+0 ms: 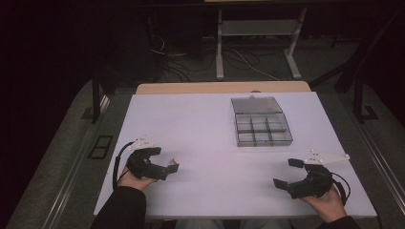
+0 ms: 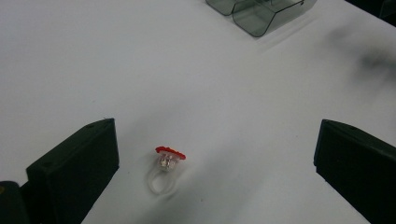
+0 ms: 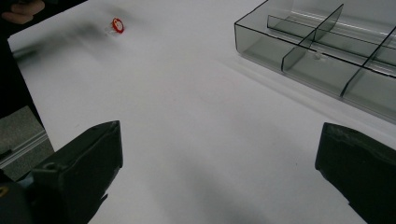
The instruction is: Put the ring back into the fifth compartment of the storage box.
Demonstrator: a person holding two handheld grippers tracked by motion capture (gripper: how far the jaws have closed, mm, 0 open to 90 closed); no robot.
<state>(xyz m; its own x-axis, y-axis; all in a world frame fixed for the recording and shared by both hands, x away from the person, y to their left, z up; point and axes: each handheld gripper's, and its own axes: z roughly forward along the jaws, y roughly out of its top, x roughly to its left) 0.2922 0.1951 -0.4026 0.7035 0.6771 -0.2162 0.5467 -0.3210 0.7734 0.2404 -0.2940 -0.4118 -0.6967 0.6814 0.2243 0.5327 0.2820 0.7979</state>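
Left gripper [image 1: 167,160] held low at near-left of white table [image 1: 200,124], jaws spread wide, nothing gripped. Small clear ring with red top [image 2: 166,169] seen lying on table between its jaws, closer to one jaw, untouched. Right gripper [image 1: 285,172] held at near-right, jaws likewise wide, nothing between them. Smoky clear compartment box [image 1: 262,129], lid open, placed far right of centre, well apart from both grippers.

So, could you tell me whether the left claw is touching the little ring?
Apart. In the left gripper view the ring lies on the table between open jaws, white surface on both sides.
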